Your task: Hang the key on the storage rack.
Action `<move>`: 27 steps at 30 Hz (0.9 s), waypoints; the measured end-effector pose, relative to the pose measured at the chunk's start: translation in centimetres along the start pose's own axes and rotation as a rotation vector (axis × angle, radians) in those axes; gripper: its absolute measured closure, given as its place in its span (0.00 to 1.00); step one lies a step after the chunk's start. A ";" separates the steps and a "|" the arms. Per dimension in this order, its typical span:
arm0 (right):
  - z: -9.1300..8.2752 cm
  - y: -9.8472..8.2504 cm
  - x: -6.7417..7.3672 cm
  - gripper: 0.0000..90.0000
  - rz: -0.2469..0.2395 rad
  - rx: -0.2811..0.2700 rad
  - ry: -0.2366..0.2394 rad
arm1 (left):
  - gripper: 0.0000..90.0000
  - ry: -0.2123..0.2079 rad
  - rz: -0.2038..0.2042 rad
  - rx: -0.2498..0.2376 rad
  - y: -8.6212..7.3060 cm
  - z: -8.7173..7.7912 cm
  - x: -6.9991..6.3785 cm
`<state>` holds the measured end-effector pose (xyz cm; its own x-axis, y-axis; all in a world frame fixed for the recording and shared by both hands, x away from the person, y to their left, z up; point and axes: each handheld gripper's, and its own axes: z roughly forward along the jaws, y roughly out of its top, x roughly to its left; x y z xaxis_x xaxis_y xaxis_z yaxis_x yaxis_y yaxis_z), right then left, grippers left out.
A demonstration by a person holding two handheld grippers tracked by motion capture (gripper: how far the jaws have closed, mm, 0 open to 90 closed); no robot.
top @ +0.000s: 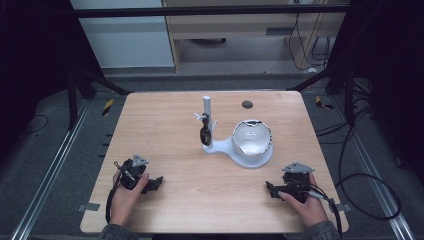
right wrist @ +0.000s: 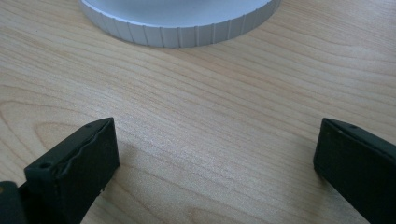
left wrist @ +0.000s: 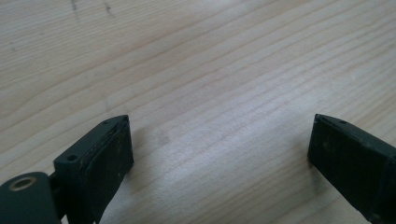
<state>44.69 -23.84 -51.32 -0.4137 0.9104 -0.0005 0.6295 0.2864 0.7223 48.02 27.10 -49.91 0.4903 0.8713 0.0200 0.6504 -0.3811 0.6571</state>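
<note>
- Left hand-held gripper (top: 156, 183) resting low on the near-left part of the wooden bench (top: 165, 150), held by the person's left hand (top: 125, 197), jaws pointing toward the right hand-held gripper.
- In the left gripper view, left hand-held gripper (left wrist: 219, 149) standing wide open, jaws far apart, gripping nothing, bare wood grain lying between them.
- Right hand-held gripper (top: 270, 189) resting low on the near-right part of the bench, held by the person's right hand (top: 307, 205), jaws pointing toward the left hand-held gripper.
- In the right gripper view, right hand-held gripper (right wrist: 217, 154) also spread wide, gripping nothing, bare bench (right wrist: 210, 116) lying between the jaws.
- White stand (top: 225, 146) sitting ahead of both hand-held grippers, roughly midway between them and well apart from each; nearer to the right hand-held gripper than to the left.
- Ribbed round edge of the white stand's base (right wrist: 177, 23) appearing straight ahead of the right hand-held gripper, beyond its jaws, not touching them.
- White bowl (top: 252, 137) with a dark chipped-looking rim sitting on the round end of the stand, ahead of the right hand-held gripper.
- Upright white post (top: 207, 112) rising from the stand's narrow end, ahead and to the right of the left hand-held gripper.
- Small dark object (top: 205, 135) hanging beside the post; identity too small to tell.
- Dark round spot (top: 247, 104) lying on the bench beyond the bowl, far from both hand-held grippers.
</note>
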 end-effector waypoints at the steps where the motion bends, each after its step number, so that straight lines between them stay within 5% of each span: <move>1: 0.0 0.0 0.0 0.01 0.000 0.000 0.000 | 0.07 0.000 -0.007 -0.008 0.0 0.0 0.2; 7: 0.0 0.0 0.0 0.01 0.000 0.000 0.000 | 0.06 -0.012 -0.032 -0.029 -0.1 0.3 0.5; 15: 0.0 0.0 0.0 0.01 0.000 0.000 0.000 | 0.00 -0.001 -0.002 -0.076 -0.4 0.9 0.5; 27: 0.1 0.1 0.1 0.01 -0.005 0.000 0.001 | 0.00 -0.003 0.000 -0.073 -0.4 0.9 0.5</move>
